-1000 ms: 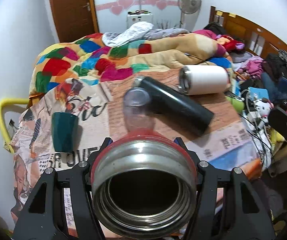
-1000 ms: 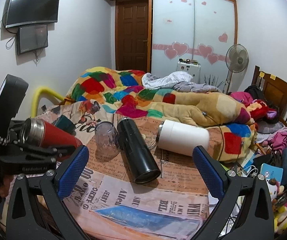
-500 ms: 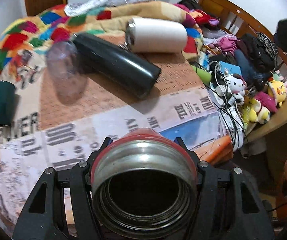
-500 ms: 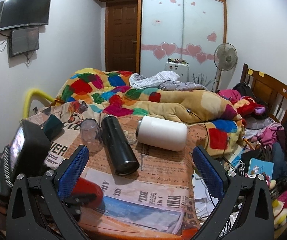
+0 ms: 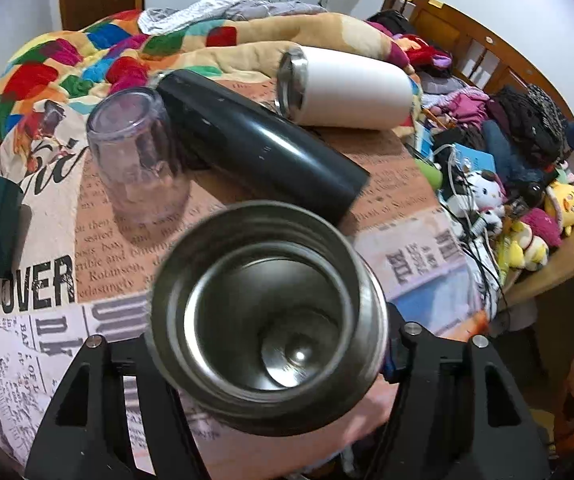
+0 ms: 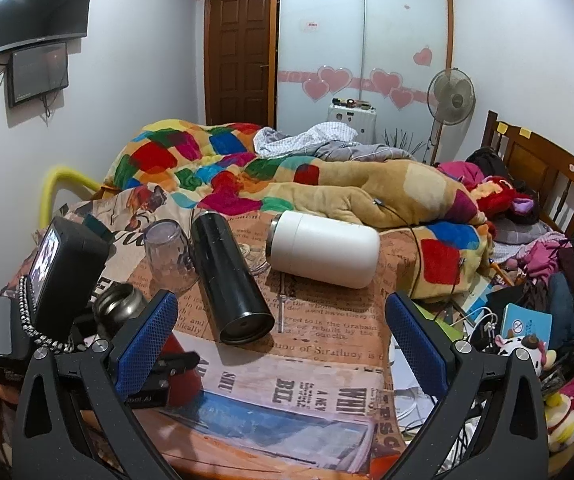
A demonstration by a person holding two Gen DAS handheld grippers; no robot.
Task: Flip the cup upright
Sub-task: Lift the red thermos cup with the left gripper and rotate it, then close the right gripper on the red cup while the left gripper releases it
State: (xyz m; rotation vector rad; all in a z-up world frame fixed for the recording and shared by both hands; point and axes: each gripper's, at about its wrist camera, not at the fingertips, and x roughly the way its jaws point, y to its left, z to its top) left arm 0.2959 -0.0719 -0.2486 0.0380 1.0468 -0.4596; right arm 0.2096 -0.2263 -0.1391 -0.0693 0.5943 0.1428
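Table: newsprint-patterned cloth (image 6: 327,344).
Left gripper (image 5: 267,360): I grip steel-mouthed red cup (image 5: 267,316).
Right gripper (image 6: 283,344): spread wide, nothing held.

Crowded back of the counter, open front strip

The black flask (image 6: 231,276) lies diagonally mid-counter, touching the upturned clear cup (image 6: 166,254) on its left; the white tumbler (image 6: 323,254) lies just right of it, blocking the back. The near newsprint cloth (image 6: 287,384) is bare between the right gripper (image 6: 281,344) fingers. The red flask (image 5: 267,316) fills the left gripper (image 5: 267,364) and hides its front.
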